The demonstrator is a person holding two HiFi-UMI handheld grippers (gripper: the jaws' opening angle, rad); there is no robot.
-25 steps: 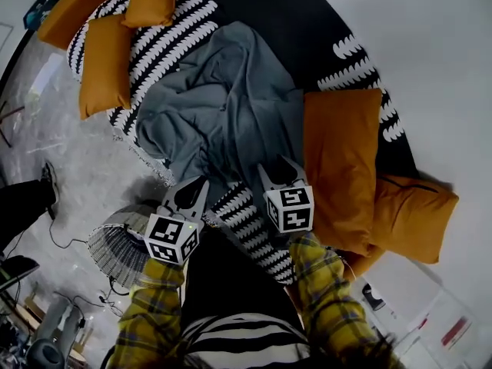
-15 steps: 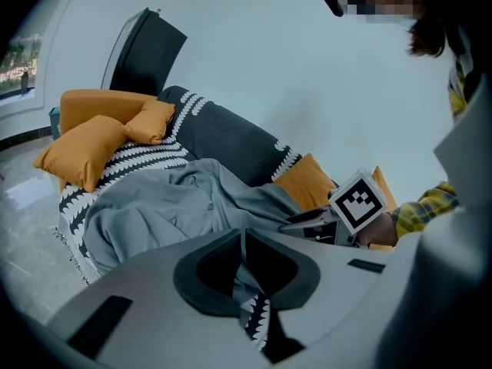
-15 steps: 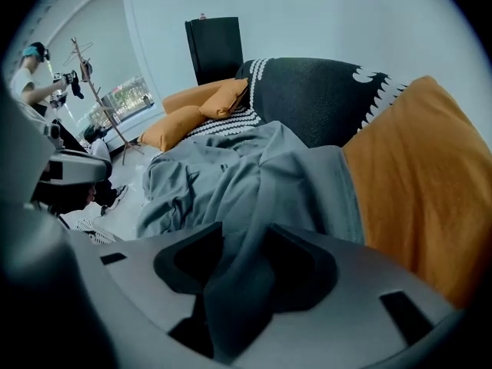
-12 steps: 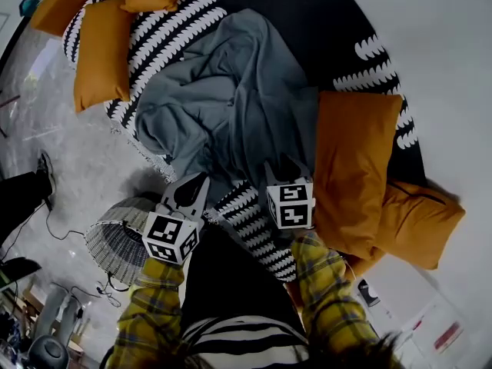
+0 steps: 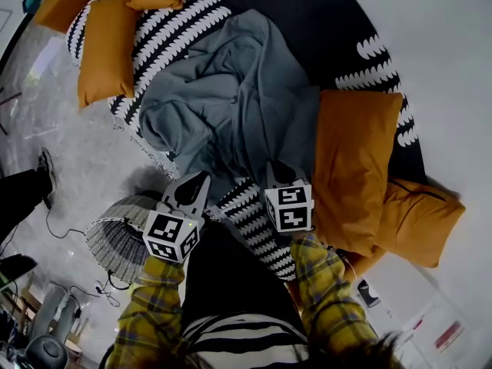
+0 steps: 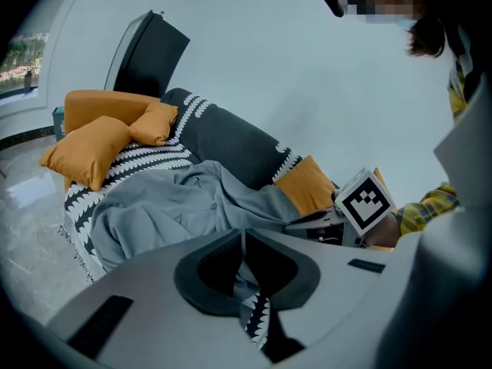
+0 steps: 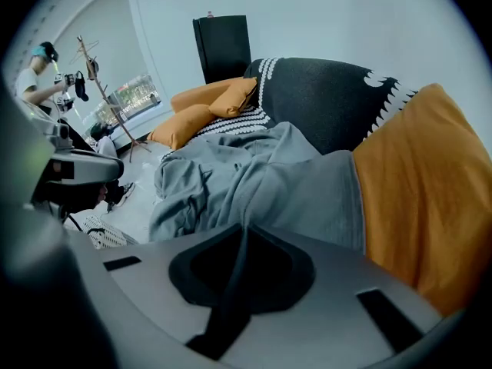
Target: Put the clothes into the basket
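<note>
A crumpled grey garment lies spread over the sofa; it also fills the left gripper view and the right gripper view. The woven basket stands on the floor at the lower left, below my left gripper, which is shut and empty over the sofa's front edge. My right gripper points steeply down at the garment's near edge, beside an orange pillow. Its jaws are closing, and their tips meet on the grey cloth with a thin fold between them.
A black-and-white patterned throw covers the dark sofa. More orange pillows lie at the far left end, and another lies at the right. A shoe and cables lie on the floor left of the basket.
The right gripper's jaws, spread wide before, have come together on the garment's near edge as it sank slightly. The left gripper has stayed where it was.
</note>
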